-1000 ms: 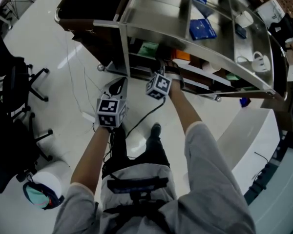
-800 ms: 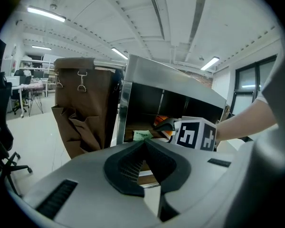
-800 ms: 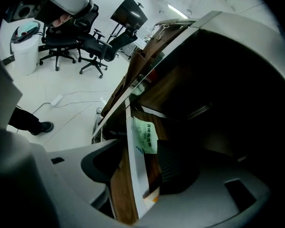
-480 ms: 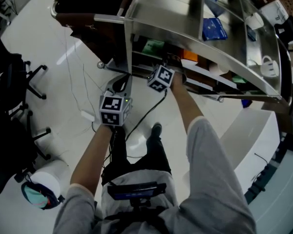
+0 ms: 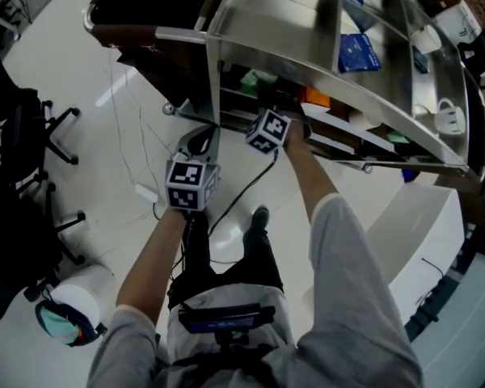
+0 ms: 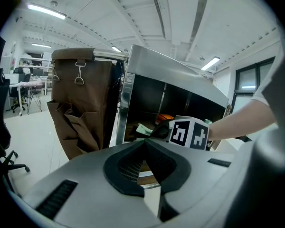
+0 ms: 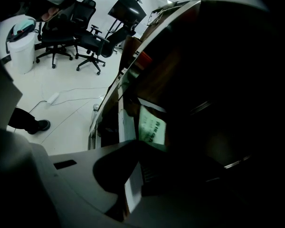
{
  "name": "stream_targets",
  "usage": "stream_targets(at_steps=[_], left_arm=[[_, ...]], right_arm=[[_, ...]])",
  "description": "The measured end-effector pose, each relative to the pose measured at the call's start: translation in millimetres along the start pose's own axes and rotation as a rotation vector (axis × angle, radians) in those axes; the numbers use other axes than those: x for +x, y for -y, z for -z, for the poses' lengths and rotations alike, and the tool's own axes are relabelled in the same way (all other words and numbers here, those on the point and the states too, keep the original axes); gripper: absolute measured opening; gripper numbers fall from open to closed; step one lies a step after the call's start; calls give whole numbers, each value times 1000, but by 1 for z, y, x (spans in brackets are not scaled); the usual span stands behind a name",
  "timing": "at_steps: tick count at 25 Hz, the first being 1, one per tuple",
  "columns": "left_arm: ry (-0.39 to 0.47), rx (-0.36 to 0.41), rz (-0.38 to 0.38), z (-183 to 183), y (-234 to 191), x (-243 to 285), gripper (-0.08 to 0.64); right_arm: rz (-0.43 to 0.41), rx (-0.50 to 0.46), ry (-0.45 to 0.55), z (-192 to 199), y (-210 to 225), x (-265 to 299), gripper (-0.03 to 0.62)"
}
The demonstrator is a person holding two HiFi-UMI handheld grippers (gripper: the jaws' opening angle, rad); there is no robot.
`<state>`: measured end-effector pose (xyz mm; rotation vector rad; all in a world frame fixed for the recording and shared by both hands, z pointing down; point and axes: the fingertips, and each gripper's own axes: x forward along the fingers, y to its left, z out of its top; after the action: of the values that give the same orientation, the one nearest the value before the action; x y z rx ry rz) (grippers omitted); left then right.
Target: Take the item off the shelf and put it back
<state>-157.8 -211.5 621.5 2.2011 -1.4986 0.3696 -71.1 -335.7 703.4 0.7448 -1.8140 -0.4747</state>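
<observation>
A steel shelf cart (image 5: 307, 39) stands in front of me. My right gripper (image 7: 133, 175) reaches into its dark lower shelf; only its marker cube (image 5: 267, 130) shows in the head view. Its jaws have just been closing and now stand shut on a thin white packet (image 7: 126, 122) that runs down between them. A green packet (image 7: 152, 127) lies right beside that white edge; I cannot tell whether the two are one item. My left gripper (image 5: 198, 141) hangs outside the cart near its left post, shut and empty (image 6: 143, 144).
A brown bag (image 6: 80, 103) hangs at the cart's left end. Blue packets (image 5: 357, 52) and white cups (image 5: 444, 115) sit on the upper shelves. Office chairs (image 5: 24, 144), a white bin (image 5: 73, 301) and floor cables (image 5: 137, 168) lie to my left.
The right gripper has pushed a little further in under the shelf. The left gripper has sunk slightly beside the cart's post.
</observation>
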Motion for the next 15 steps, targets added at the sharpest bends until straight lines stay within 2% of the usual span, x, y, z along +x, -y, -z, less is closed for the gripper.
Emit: stream_targets(at_steps=[4,15], left_arm=[[-2,-7,-2,1,0,2,6],[-7,-1,1,3,4,-1,6]], right_arm=[[-45,16,-8,0,-3,-5,11],[-16,55,3,5,-3,-11,11]])
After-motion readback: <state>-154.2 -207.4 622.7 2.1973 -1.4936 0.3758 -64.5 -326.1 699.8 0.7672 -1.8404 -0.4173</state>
